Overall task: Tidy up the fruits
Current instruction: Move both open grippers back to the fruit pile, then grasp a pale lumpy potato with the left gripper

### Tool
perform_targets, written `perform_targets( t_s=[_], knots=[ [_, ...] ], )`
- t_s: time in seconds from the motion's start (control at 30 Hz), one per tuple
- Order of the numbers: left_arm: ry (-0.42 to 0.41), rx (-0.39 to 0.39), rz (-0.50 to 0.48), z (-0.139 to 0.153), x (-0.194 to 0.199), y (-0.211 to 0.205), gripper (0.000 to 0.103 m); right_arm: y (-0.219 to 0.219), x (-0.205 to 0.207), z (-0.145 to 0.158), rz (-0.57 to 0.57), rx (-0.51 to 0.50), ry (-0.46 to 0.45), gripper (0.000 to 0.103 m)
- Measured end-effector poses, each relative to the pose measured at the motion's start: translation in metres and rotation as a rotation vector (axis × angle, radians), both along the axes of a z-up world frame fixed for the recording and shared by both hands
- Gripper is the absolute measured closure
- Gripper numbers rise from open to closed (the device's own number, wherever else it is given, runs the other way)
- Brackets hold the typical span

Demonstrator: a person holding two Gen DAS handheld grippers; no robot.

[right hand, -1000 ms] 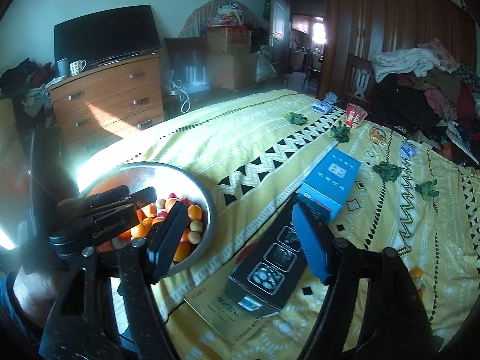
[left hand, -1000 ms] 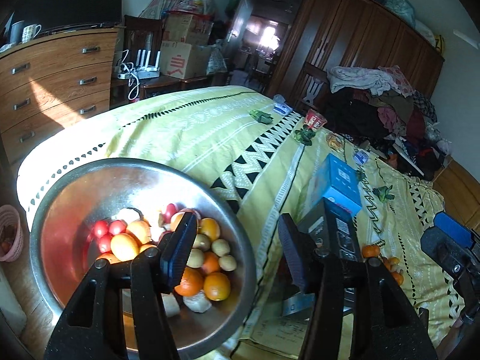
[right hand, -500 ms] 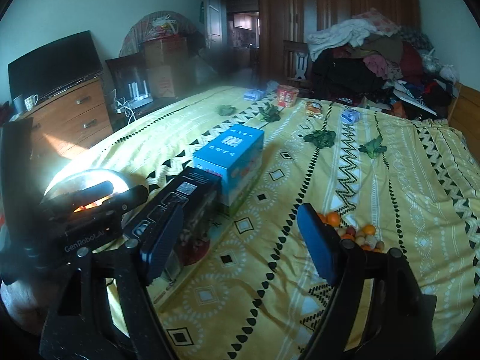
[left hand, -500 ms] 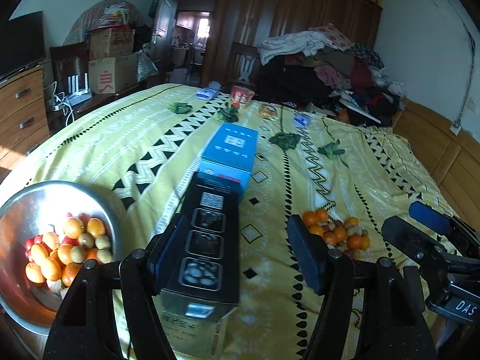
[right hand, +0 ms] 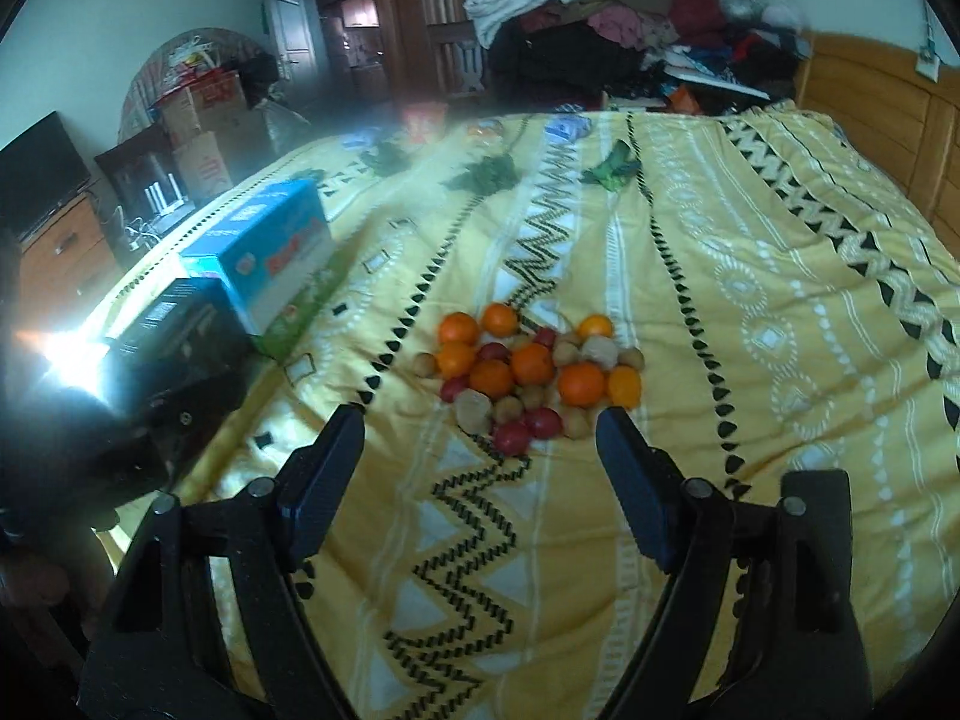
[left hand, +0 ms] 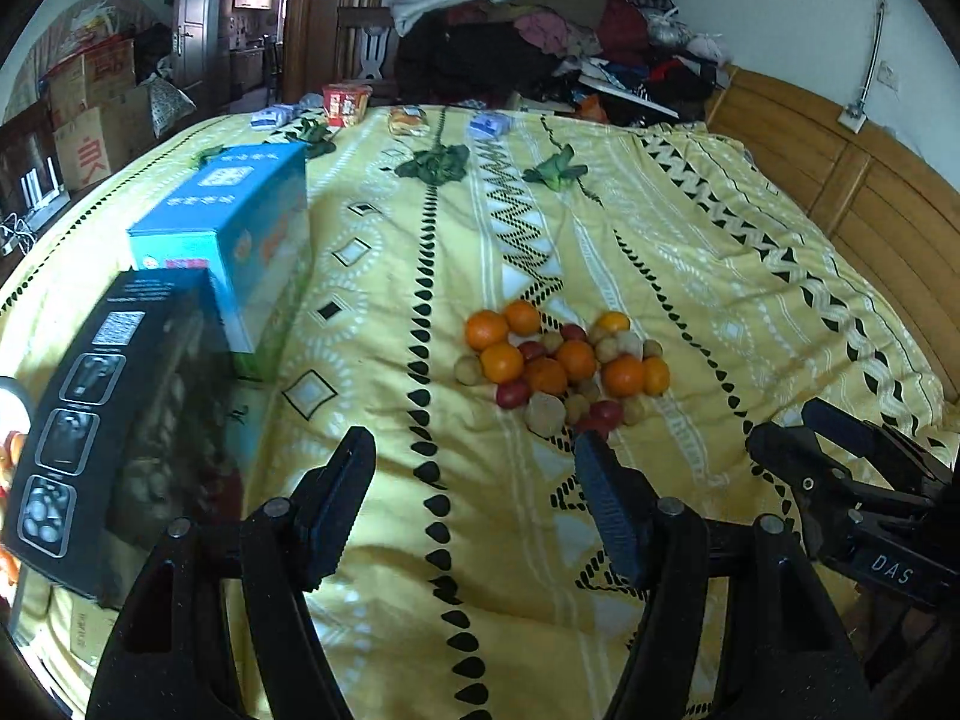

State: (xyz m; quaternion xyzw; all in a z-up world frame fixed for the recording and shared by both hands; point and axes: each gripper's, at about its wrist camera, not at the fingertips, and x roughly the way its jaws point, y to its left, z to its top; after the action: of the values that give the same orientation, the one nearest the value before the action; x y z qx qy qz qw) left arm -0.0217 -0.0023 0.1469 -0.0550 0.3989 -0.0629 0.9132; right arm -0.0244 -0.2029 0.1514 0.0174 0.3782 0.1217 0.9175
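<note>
A pile of loose fruit (left hand: 561, 369) lies on the yellow patterned bedspread (left hand: 690, 252): oranges, small red fruits and pale brown round ones. It also shows in the right wrist view (right hand: 528, 375). My left gripper (left hand: 477, 498) is open and empty, low over the bed, just short of the pile. My right gripper (right hand: 480, 471) is open and empty, its jaws spread just in front of the pile. The right gripper shows at the right edge of the left wrist view (left hand: 852, 480). A sliver of the steel bowl with fruit (left hand: 9, 450) shows at the far left.
A black box (left hand: 108, 420) and a blue box (left hand: 234, 228) lie left of the pile. Leafy greens (left hand: 435, 162) and small packets (left hand: 345, 102) lie at the bed's far end. Clothes are heaped behind, with a wooden headboard (left hand: 870, 180) at right.
Both grippers have swung right, away from the steel bowl, and now face the loose fruit pile on the bed. Both stay open and empty.
</note>
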Motion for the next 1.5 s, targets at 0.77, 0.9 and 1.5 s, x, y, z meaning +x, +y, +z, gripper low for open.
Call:
perform_targets(
  t_s=[0.77,0.9,1.5],
  knots=[
    [0.193,-0.015,-0.210,-0.127,0.114,-0.068,0.070,-0.067,0.026,-0.077,-0.103,0.082,0.166,0.023],
    [0.179,-0.023,-0.221,-0.131,0.119,-0.070,0.067,-0.063,0.029,-0.081,-0.077,0.089,0.173,0.023],
    [0.109,-0.098,-0.074,-0.104,0.091,-0.012,0.067,0.006,0.082,-0.111,0.109,0.118,0.252,0.050]
  ],
)
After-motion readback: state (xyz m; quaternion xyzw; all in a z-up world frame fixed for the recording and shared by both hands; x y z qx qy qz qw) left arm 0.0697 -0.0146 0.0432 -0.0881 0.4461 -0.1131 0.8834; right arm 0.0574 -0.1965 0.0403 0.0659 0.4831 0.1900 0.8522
